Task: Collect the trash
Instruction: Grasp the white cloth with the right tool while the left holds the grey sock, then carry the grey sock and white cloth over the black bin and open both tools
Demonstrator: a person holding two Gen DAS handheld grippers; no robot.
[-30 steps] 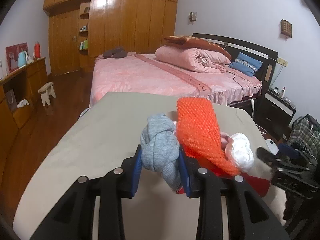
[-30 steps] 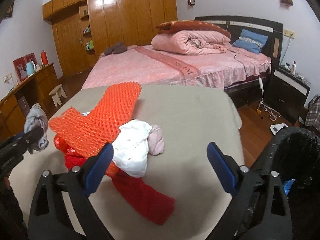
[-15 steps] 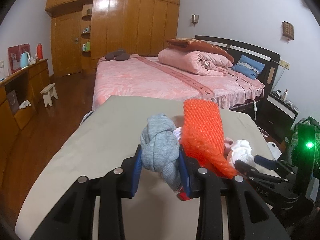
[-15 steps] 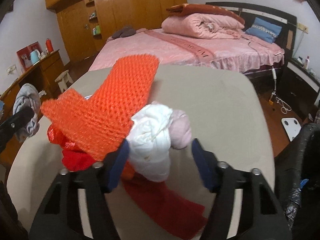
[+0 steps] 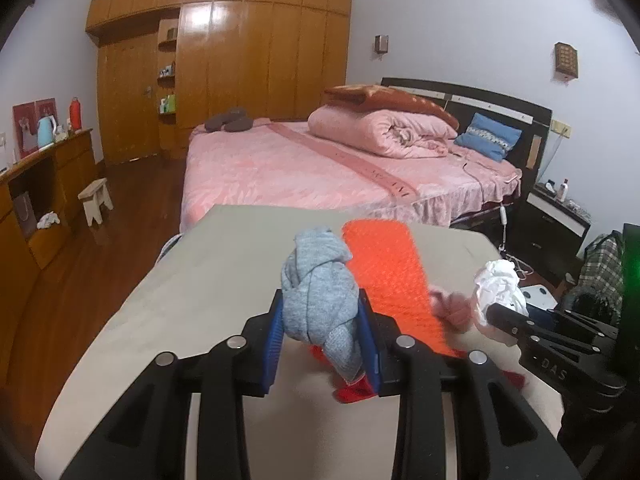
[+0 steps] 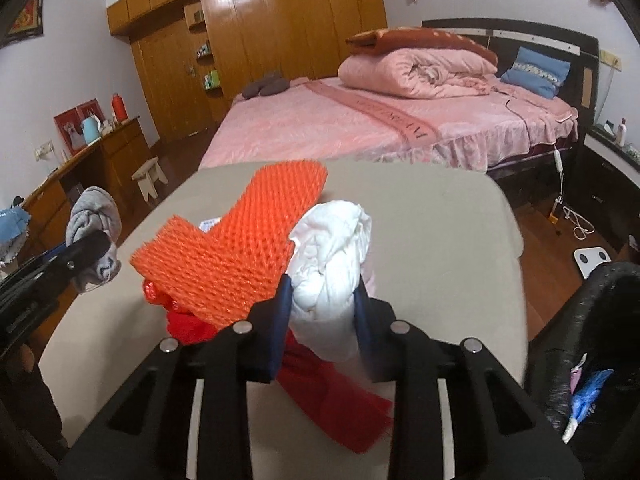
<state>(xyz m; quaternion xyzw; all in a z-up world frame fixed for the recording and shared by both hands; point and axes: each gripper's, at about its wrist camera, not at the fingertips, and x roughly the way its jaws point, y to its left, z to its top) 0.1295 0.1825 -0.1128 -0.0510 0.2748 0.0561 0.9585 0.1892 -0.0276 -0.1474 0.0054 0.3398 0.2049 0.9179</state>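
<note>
Trash is bunched up on the beige-covered desk (image 6: 440, 240), and two bits of it are already grabbed. A crumpled white paper wad (image 6: 332, 264) is squeezed between the blue pads of the right gripper (image 6: 322, 320), whose jaws have just been closing in on it, so the wad is now pinched tight. Over on the other side, a knotted grey cloth bundle (image 5: 320, 300) is clamped in the left gripper (image 5: 322, 336), pads pressed into both sides of it.

Right beside the white wad sits an orange foam mesh sleeve (image 6: 244, 240), an L-shaped piece lying on top of a red plastic bag (image 6: 336, 396) that spills out toward the near edge of the desk. A small pinkish crumpled piece (image 5: 450, 308) is just next to the wad too, though it's blurry.

At the far right edge there's a black trash bag (image 6: 592, 344) with a blue scrap inside. Behind the desk is a bed with a pink bedspread (image 6: 360, 120) and a rolled pink quilt (image 6: 416, 72).
</note>
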